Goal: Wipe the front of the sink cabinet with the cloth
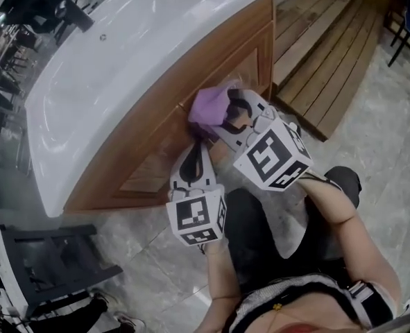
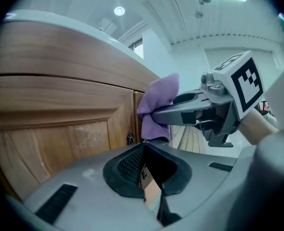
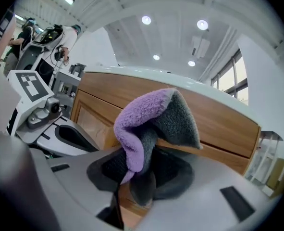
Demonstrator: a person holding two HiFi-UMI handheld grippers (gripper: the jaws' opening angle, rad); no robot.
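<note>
A purple and grey cloth (image 1: 210,106) (image 3: 146,114) is pressed against the wooden front of the sink cabinet (image 1: 156,151) (image 2: 50,119), near the seam between two door panels. My right gripper (image 1: 227,116) (image 3: 142,170) is shut on the cloth, which bunches above its jaws; the left gripper view shows it side-on (image 2: 156,115) holding the cloth (image 2: 160,102). My left gripper (image 1: 193,155) (image 2: 146,170) is lower and to the left, pointing at the cabinet panel with its jaws shut and nothing in them. The white sink top (image 1: 121,54) overhangs the cabinet.
A wooden slatted platform (image 1: 329,54) adjoins the cabinet's right end. A dark plastic frame (image 1: 45,262) stands on the marbled floor at lower left. The person's knees (image 1: 260,234) are close under the grippers. People stand far off (image 1: 38,5).
</note>
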